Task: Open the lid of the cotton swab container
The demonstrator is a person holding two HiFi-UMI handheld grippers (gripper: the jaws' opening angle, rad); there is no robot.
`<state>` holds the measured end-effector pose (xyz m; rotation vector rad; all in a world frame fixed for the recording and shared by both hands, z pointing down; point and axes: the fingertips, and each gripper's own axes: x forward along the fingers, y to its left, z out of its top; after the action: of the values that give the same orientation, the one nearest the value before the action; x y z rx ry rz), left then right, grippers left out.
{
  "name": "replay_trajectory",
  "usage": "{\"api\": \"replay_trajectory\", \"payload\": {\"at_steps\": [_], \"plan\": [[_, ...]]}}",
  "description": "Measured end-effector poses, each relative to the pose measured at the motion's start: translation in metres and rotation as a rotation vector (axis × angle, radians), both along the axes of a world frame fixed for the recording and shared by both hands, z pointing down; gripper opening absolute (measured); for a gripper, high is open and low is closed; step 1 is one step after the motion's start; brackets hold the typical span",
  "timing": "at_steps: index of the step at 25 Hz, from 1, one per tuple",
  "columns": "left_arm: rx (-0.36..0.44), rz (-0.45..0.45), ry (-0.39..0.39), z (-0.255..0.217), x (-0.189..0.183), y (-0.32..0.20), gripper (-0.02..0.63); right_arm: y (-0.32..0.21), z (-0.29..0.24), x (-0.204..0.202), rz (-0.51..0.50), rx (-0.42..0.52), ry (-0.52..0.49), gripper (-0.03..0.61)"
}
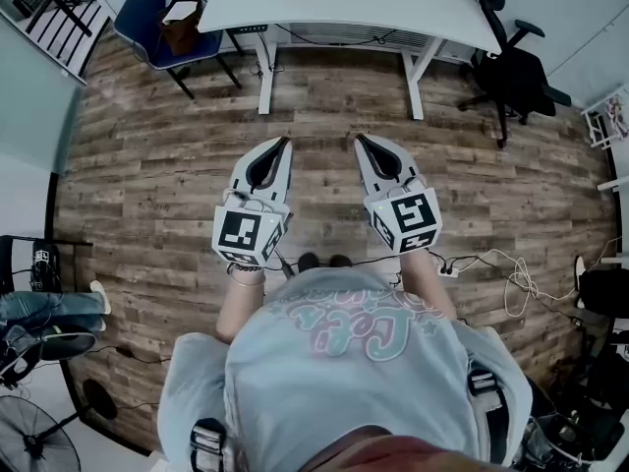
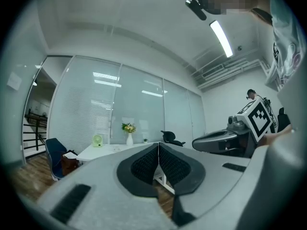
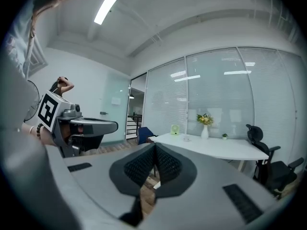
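You stand on the wood floor [image 1: 147, 165] with both grippers held out level ahead of you. They are side by side and apart, tips toward the white surface [image 1: 344, 3]. An open stretch of bare boards lies between the tips and that surface, whose near edge runs across the top of the head view on white legs. A blue chair [image 1: 147, 23] carrying a brown bag [image 1: 182, 29] sits at the surface's left end, and a black office chair [image 1: 516, 77] at its right end. Cables [image 1: 496, 264] trail over the floor to your right, and a floor fan [image 1: 34, 445] stands low at your left. Behind the surface runs a glass wall [image 2: 120, 104] with blinds.

The left gripper [image 1: 286, 143] has its jaws fully together, ribbed pad against ribbed pad, with nothing between them. The right gripper [image 1: 360, 140] is the same: jaws pressed closed and empty. Neither touches anything.

The swab container cannot be made out in any view. On the far surface stand a vase [image 3: 205, 131] of flowers and a small green fan [image 2: 97, 140]. A few smaller items beside them are too distant to tell.
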<state>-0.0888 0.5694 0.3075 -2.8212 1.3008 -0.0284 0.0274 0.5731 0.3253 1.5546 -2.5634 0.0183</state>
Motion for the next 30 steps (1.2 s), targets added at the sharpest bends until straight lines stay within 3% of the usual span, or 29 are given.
{"api": "replay_trajectory", "payload": {"at_steps": [7,9,10,11,13,16,19,30], "plan": [[0.006,-0.025,0.019,-0.002,0.003,-0.002,0.03,0.0,-0.004,-0.003,-0.011,0.019,-0.078,0.005],[-0.005,-0.044,0.015,0.0,0.003,-0.004,0.123,-0.001,-0.005,-0.002,0.003,0.032,-0.089,0.005],[-0.015,-0.053,0.014,0.002,0.002,-0.006,0.198,-0.002,-0.007,0.0,0.02,0.042,-0.098,0.03],[-0.023,-0.065,0.019,0.003,0.001,-0.007,0.234,-0.003,-0.01,0.004,0.046,0.057,-0.113,0.133],[-0.022,-0.088,0.044,0.001,-0.006,-0.01,0.263,-0.004,-0.022,0.013,0.108,0.113,-0.152,0.246],[-0.007,-0.104,0.067,-0.004,-0.016,-0.011,0.28,-0.002,-0.037,0.021,0.166,0.206,-0.169,0.318],[-0.002,-0.11,0.08,-0.007,-0.022,-0.011,0.285,-0.003,-0.035,0.019,0.165,0.206,-0.172,0.318],[-0.011,-0.09,0.076,-0.004,-0.043,-0.021,0.286,-0.02,-0.002,-0.029,0.058,0.053,-0.109,0.318]]}}
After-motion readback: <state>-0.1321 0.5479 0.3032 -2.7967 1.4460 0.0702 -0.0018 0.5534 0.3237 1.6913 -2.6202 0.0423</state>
